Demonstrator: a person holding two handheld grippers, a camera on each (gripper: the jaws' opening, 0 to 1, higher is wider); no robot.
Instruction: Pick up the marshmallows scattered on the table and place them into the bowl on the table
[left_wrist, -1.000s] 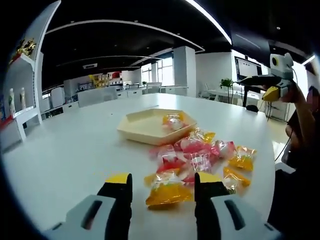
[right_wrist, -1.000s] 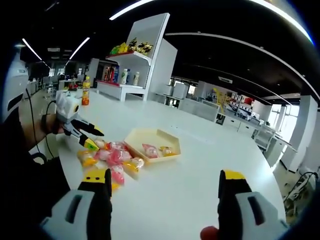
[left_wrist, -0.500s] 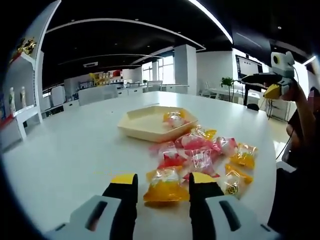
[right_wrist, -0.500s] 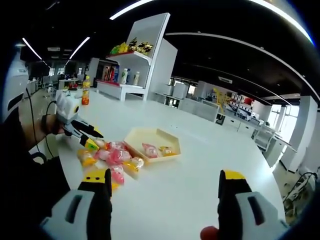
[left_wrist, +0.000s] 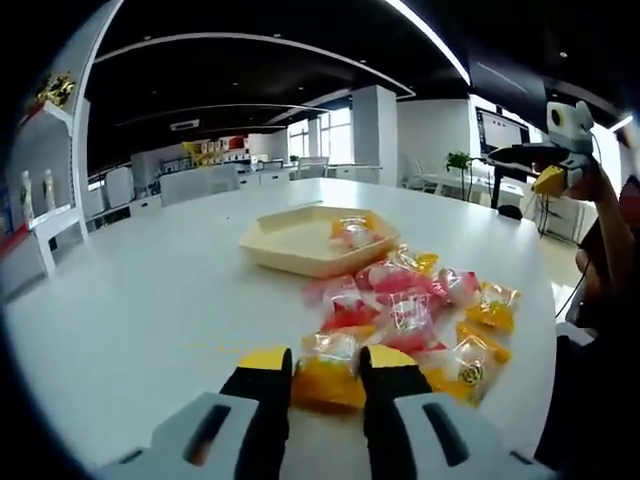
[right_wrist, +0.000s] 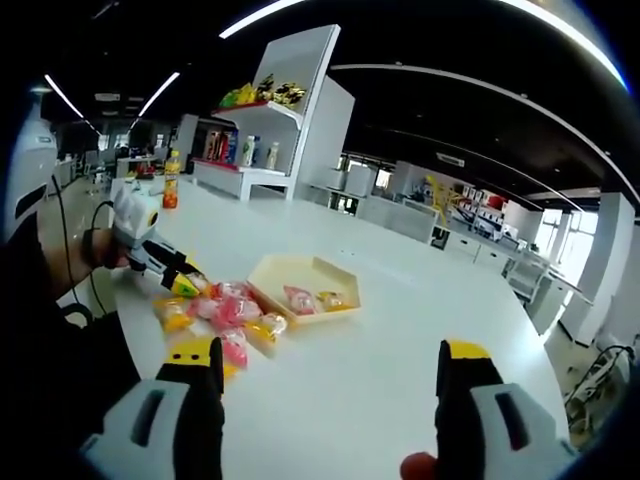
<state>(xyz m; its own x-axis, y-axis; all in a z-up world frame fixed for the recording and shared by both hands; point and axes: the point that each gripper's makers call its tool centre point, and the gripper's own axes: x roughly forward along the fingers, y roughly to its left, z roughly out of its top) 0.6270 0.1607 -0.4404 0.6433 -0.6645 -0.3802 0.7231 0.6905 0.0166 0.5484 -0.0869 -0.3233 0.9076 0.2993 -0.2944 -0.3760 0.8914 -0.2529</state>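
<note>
Left gripper (left_wrist: 327, 360), lower centre: jaws closed on yellow marshmallow (left_wrist: 325, 378). Right gripper (right_wrist: 330, 365), bottom: jaws wide apart, empty. Bowl (left_wrist: 290, 245) mid-frame on counter (left_wrist: 140, 290).

bright ceiling strips (right_wrist: 270, 14) | glare off white table (left_wrist: 150, 290) | edges warped, soft blur

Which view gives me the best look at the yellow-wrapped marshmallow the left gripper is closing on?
The left gripper view: the yellow-wrapped marshmallow sits large between the left gripper jaws. In the right gripper view it is a tiny yellow speck at that gripper's tips.
</note>
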